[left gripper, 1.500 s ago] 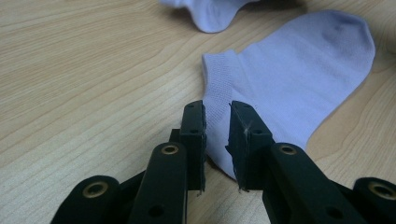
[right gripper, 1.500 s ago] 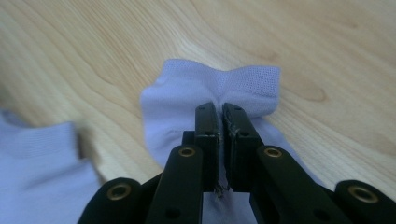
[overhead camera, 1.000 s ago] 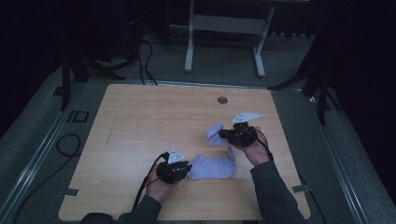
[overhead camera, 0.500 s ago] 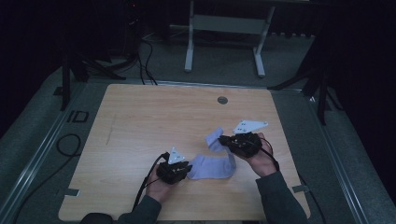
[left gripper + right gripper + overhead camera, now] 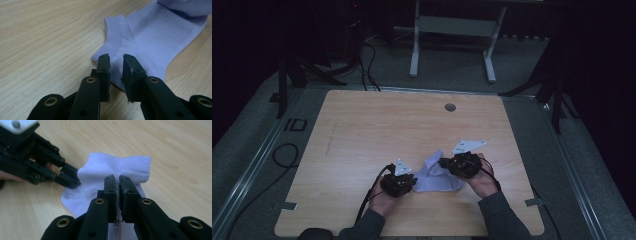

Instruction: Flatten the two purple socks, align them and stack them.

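A light wooden table point(image 5: 377, 130) with rounded corners carries the things; its grain runs lengthwise across the top. A small round grey grommet point(image 5: 450, 107) sits in the top near the far edge. A pale lavender sock point(image 5: 437, 177) lies on the table toward the near edge, right of centre, its ribbed cuff flat on the wood and its far part bunched upward.

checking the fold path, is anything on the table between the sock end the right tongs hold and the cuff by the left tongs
Nothing visible. The right tongs pinch the sock end; between it and the cuff by the left tongs lies only the sock's own fabric on the table.
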Available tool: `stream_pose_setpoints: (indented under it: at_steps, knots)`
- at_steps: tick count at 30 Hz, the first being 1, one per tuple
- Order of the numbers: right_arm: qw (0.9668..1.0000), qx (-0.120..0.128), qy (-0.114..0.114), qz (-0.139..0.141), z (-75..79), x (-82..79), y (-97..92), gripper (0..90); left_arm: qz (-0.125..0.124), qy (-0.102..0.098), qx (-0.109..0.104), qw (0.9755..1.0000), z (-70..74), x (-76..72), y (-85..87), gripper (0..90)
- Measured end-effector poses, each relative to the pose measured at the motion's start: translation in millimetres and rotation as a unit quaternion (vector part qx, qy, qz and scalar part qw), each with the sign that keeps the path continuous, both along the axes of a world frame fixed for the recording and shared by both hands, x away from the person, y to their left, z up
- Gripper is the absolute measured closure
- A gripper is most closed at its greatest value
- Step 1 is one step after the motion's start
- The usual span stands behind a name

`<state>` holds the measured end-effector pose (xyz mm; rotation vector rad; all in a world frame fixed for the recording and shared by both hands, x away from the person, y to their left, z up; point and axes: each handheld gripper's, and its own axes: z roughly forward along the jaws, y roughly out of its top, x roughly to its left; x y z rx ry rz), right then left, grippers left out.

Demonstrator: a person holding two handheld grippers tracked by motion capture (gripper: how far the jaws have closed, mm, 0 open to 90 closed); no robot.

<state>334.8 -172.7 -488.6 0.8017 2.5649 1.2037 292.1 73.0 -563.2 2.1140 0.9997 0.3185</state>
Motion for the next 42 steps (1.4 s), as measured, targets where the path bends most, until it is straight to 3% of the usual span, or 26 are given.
stream_pose_setpoints:
  at_steps: [6,8,9,14,20,25,30,42]
  knots:
    - [0.9996,0.004,0.027,0.004,-21.2,-0.8,5.6,84.7,-0.001,-0.003,-0.008,1.0,1.8,-0.8,1.5,75.4]
    - [0.9995,0.005,0.032,0.004,-23.8,-0.9,6.5,84.7,-0.002,-0.003,-0.015,0.9999,3.3,-1.4,2.2,75.4]
    - [0.9993,0.006,0.037,0.006,-27.9,-1.1,8.1,84.7,-0.005,-0.008,-0.033,0.9994,7.8,-3.4,3.6,75.4]
    - [0.9991,0.01,0.04,0.009,-31.0,-2.4,12.0,84.7,-0.032,-0.004,-0.067,0.9972,15.8,-8.3,4.4,72.6]
    - [0.9991,0.012,0.039,0.008,-31.9,-3.2,14.4,84.7,-0.055,0.002,-0.079,0.9954,15.9,-10.4,-1.4,69.6]
    - [0.9989,0.012,0.043,0.015,-33.6,-3.6,16.2,84.7,-0.053,0.0,-0.081,0.9953,16.6,-9.6,-5.8,70.8]
    - [0.9987,0.009,0.045,0.024,-35.1,-5.8,20.0,84.5,-0.046,-0.001,-0.06,0.9971,13.8,-8.5,-8.9,87.4]
    - [0.9982,-0.009,0.049,0.034,-41.4,-9.4,28.2,83.4,-0.039,0.018,-0.052,0.9977,12.6,-10.5,-2.1,88.1]
